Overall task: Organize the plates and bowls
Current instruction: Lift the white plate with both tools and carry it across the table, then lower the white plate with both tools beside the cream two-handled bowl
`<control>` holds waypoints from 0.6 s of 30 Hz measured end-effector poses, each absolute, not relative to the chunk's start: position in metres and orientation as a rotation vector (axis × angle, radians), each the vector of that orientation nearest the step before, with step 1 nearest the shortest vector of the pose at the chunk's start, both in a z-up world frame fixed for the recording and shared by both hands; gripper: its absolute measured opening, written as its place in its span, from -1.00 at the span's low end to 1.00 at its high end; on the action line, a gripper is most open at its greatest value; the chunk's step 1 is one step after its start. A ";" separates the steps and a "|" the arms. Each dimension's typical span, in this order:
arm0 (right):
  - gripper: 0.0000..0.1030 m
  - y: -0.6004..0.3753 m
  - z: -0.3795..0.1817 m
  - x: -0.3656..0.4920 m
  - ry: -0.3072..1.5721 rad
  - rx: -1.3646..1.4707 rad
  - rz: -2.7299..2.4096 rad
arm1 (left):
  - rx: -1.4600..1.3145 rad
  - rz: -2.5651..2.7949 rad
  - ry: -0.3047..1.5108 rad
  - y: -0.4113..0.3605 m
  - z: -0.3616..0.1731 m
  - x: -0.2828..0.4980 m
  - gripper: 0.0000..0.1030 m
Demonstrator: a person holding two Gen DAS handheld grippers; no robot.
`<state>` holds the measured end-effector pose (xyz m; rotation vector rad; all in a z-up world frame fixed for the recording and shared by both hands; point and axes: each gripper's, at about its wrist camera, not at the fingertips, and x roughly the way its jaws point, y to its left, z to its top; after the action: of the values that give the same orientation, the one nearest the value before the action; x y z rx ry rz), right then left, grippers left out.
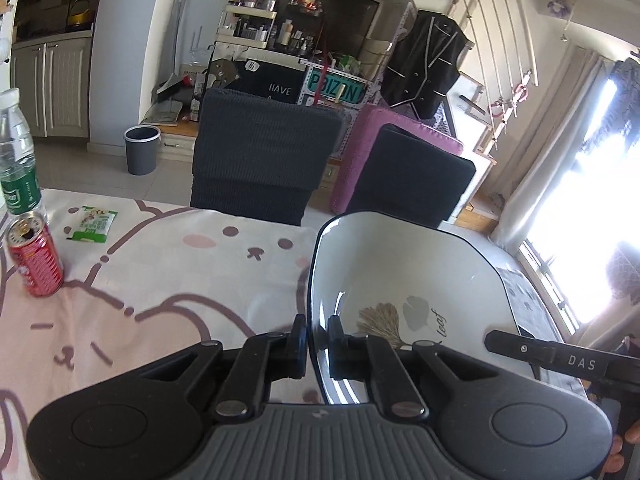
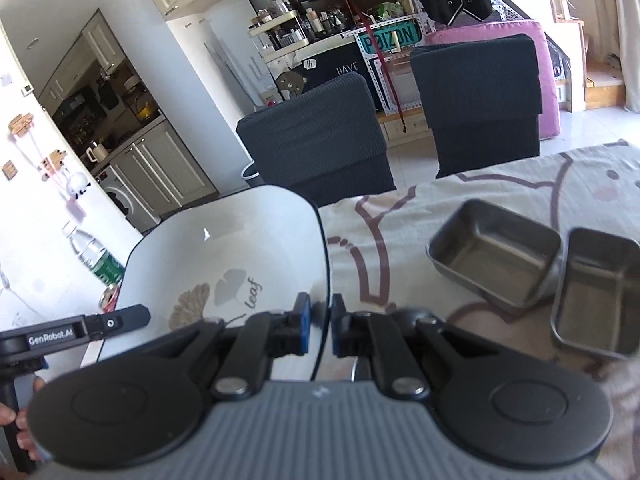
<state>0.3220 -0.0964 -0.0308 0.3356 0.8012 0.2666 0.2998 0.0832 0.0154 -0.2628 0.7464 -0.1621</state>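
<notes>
Two grips: one white square plate [image 1: 420, 276] with a dark rim and a leaf print is pinched on opposite edges, lifted clear of the surface [image 1: 168, 280].
Left hand-held gripper [image 1: 316, 338]: jaws narrow, clamped on the plate's left rim, one pad on each face; the plate spreads ahead and to its right.
Right hand-held gripper [image 2: 321, 322]: jaws narrow, clamped on the plate's right rim; the plate spreads ahead and to its left.
Steel trays: two rectangular metal trays [image 2: 496, 258] [image 2: 596, 304] rest on the surface ahead and to the right of the right hand-held gripper, touching or nearly so at one corner, both empty.
Red can [image 1: 34, 254]: upright, far left of the left hand-held gripper, just in front of a clear water bottle [image 1: 18, 160] with a green label.
Green packet [image 1: 92, 225]: flat on the surface, right of the can.
Surface: covered by a pink cloth with cartoon bear faces.
Chairs: two dark covered chair backs [image 1: 260, 160] [image 1: 412, 176] stand beyond the far edge.
Bin: grey waste bin [image 1: 142, 150] on the floor, left of the chairs.
</notes>
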 end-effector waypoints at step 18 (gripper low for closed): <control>-0.76 -0.121 -0.046 0.206 0.861 0.333 0.266 | -0.300 -0.207 0.796 0.059 -0.008 0.175 -0.85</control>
<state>0.2062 -0.1207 -0.0462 0.3326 0.8609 0.2664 0.1749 0.0589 -0.0080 -0.3002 0.7961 -0.2072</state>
